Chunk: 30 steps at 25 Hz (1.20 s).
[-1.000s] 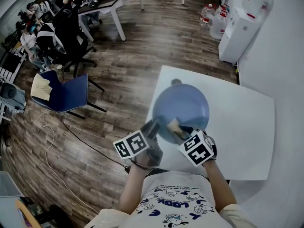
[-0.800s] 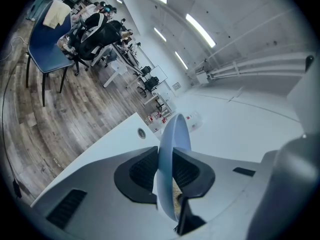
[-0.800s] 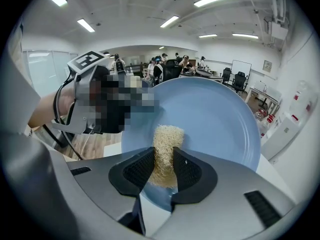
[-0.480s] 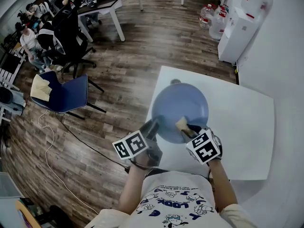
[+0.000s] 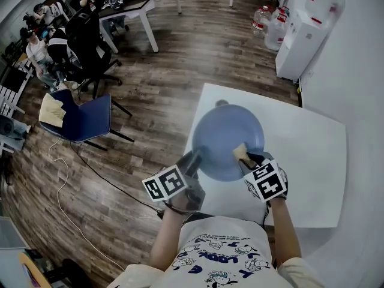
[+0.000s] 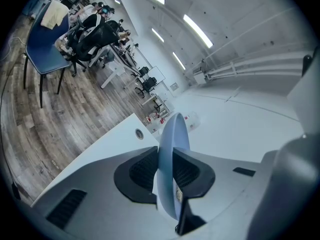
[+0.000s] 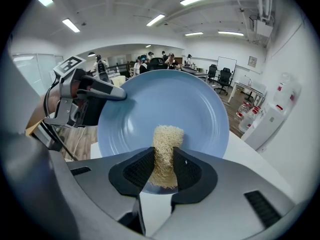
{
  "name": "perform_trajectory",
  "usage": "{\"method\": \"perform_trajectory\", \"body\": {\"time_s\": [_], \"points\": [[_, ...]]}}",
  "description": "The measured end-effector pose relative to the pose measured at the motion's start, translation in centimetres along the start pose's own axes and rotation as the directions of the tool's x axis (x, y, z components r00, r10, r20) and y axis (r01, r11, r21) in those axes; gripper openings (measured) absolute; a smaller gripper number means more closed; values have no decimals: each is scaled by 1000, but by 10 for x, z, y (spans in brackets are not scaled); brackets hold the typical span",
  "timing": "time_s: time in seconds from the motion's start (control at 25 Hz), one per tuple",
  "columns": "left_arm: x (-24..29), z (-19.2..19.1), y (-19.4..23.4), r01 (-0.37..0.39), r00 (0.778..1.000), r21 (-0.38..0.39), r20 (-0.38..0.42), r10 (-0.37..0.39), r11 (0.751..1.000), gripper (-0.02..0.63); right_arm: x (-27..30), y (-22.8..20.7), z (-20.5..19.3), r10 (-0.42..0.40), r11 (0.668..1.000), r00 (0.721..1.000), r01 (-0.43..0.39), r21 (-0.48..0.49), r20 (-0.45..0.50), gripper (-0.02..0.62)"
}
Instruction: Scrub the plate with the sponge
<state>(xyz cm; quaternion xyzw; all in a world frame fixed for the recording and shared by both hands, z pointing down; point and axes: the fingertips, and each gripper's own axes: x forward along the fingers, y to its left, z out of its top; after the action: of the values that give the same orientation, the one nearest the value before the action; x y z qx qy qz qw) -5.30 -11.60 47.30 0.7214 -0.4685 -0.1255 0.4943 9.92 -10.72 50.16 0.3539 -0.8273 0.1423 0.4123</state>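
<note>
Pale blue and smooth with a faint sheen, the round plate [image 5: 228, 140] has a shallow well ringed by a broad rim, and I see it tipped up on edge over the near-left part of the white table [image 5: 312, 155]. My left gripper [image 5: 193, 161] has its ribbed black pads clamped on the near-left rim, one pad on each face, with the plate edge-on between them. The sponge [image 7: 165, 149] is a straw-coloured block of coarse, wiry fibres, something like loofah. It stands upright in my right gripper [image 5: 252, 159], whose jaws are partly closed and squeeze it from both sides. The sponge's free end sticks out past the fingertips and meets the plate's inner face low in the well, toward the right side in the head view. Whether the plate's far edge touches the table, I cannot quite tell from here.
</note>
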Motion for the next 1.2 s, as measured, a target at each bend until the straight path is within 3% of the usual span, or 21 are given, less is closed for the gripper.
{"method": "perform_trajectory", "body": {"time_s": [1.2], "points": [[0, -13, -4, -7, 999, 23, -31, 7, 1000, 61, -8, -59, 10, -145, 984, 988, 140, 107, 43, 118]]}}
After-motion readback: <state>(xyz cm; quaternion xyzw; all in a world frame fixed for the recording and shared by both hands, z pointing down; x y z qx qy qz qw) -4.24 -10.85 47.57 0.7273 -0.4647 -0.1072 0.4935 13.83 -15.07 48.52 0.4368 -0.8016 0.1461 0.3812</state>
